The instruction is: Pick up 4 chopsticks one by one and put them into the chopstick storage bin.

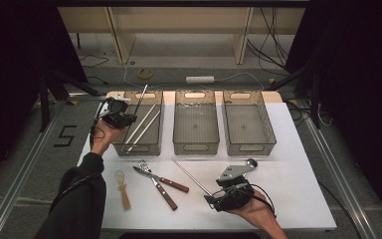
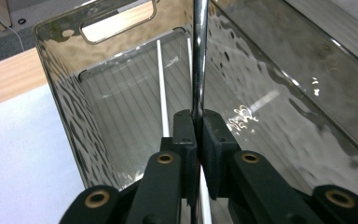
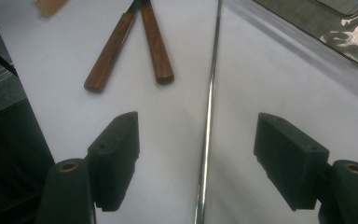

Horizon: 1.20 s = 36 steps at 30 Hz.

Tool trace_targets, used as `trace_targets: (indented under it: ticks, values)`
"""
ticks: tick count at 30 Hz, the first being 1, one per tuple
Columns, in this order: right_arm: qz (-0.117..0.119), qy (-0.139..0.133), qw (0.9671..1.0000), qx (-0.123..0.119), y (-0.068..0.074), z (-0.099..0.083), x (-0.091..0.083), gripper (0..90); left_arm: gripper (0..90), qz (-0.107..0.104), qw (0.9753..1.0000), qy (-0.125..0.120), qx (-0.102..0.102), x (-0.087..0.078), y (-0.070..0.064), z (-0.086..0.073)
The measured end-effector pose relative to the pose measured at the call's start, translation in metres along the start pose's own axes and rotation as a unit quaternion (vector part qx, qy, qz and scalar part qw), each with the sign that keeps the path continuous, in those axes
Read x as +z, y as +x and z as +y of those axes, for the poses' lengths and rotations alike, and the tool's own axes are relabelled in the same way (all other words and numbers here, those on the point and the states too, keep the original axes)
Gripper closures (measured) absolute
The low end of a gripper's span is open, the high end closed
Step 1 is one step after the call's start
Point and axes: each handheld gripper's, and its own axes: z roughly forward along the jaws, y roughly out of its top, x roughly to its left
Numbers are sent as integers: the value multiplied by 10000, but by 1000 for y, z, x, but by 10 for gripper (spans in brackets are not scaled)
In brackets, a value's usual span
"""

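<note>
My left gripper (image 1: 121, 118) (image 2: 198, 128) is shut on a thin metal rod (image 2: 199, 56) (image 1: 140, 99), which it holds over the left clear bin (image 1: 140, 144) (image 2: 70, 116). Two white sticks (image 1: 143, 127) (image 2: 162, 84) lie inside that bin. My right gripper (image 1: 211, 199) (image 3: 196, 144) stands open low over the white table (image 1: 283, 164), its jaws on either side of a second thin metal rod (image 1: 191, 177) (image 3: 209, 107) that lies on the table. It does not touch the rod.
A fork and a knife with brown wooden handles (image 1: 166, 186) (image 3: 130, 44) lie on the table's front left. A small wooden utensil (image 1: 123, 189) lies left of them. Two more clear bins stand in the middle (image 1: 195, 147) and at the right (image 1: 251, 144).
</note>
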Motion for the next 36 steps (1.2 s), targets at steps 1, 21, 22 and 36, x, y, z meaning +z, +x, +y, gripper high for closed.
trace_targets:
  ticks: [1, 21, 22, 36]
  values:
    - [0, 1, 10000, -5, 0, 0, 0, 321, 833, 2, 10000, -10, -18, 1, 0, -1]
    - [-178, 312, 9993, -38, -3, 6, -2, 369, 477, -443, 9962, -486, -580, -38, -24, -27]
    - [-209, 379, 9991, -46, -2, 7, -2, 377, 465, -468, 9957, -569, -558, -42, -27, -29]
    - [-351, 1056, 9938, -71, -2, 10, 9, 546, 307, -889, 9897, -1043, -408, -65, -64, -59]
